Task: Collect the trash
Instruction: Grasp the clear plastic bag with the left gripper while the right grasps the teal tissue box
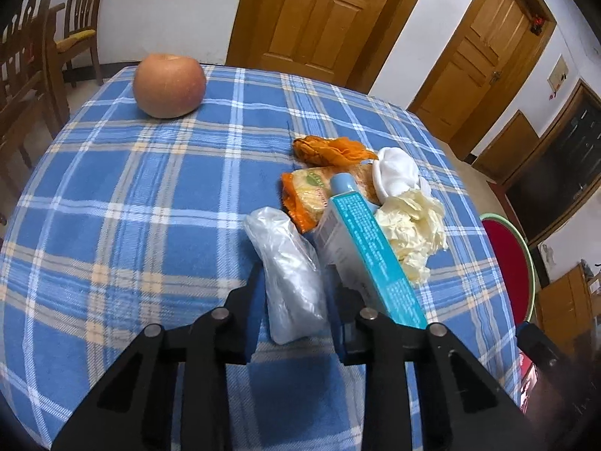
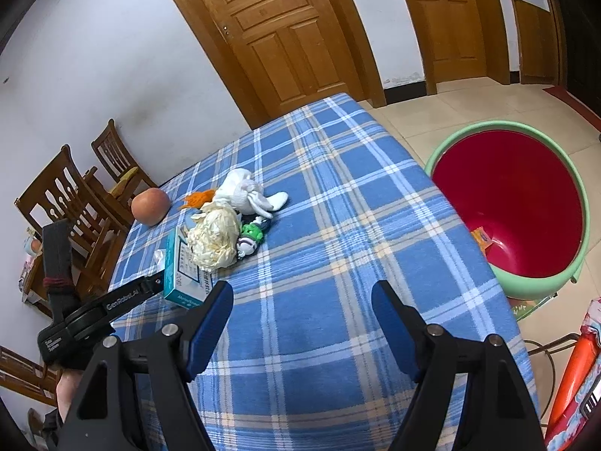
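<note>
My left gripper (image 1: 295, 282) has its fingers either side of a crumpled clear plastic bag (image 1: 289, 267) on the blue plaid table (image 1: 131, 206), pressed against it. Right of it lies a teal and white box (image 1: 368, 255), a crumpled cream tissue (image 1: 411, 233), an orange snack wrapper (image 1: 311, 195), orange peel (image 1: 330, 150) and a white sock (image 1: 394, 173). My right gripper (image 2: 300, 308) is open and empty above the table's near part. The pile shows there too: tissue (image 2: 216, 240), box (image 2: 184, 274), sock (image 2: 248, 191).
An apple (image 1: 169, 84) sits at the table's far left. A small green toy (image 2: 251, 235) lies by the tissue. A green bin with a red inside (image 2: 514, 203) stands on the floor right of the table. Wooden chairs (image 2: 75, 203) stand to the left.
</note>
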The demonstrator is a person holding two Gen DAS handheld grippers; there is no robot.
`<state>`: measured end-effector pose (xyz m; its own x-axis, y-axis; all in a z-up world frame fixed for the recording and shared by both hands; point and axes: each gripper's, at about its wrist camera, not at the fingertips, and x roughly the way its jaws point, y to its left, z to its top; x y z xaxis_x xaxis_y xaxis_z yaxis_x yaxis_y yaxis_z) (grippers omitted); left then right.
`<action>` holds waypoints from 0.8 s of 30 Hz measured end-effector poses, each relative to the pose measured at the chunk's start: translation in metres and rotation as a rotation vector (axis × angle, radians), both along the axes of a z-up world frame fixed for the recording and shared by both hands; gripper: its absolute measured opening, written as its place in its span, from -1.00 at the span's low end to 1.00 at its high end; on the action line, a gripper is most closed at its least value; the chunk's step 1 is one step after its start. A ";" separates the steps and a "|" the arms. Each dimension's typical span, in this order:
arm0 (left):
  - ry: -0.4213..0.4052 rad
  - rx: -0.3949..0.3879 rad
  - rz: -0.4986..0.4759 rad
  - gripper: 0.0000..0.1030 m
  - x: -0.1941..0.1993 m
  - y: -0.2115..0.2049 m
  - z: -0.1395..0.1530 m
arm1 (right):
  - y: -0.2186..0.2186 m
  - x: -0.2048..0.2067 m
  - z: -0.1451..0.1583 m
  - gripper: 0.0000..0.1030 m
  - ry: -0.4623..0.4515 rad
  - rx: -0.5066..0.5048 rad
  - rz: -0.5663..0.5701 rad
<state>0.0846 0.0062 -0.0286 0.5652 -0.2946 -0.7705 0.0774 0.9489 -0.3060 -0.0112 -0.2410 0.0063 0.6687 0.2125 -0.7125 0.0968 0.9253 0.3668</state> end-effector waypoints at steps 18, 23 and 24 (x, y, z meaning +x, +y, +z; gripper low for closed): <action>-0.053 0.029 0.075 -0.40 -0.021 0.047 0.016 | 0.082 0.024 0.002 0.52 -0.004 -0.074 0.217; -0.057 0.023 0.072 -0.40 -0.020 0.050 0.016 | 0.095 0.042 -0.003 0.47 0.014 -0.067 0.258; -0.055 0.022 0.068 -0.40 -0.020 0.050 0.015 | 0.098 0.045 -0.004 0.43 0.018 -0.069 0.264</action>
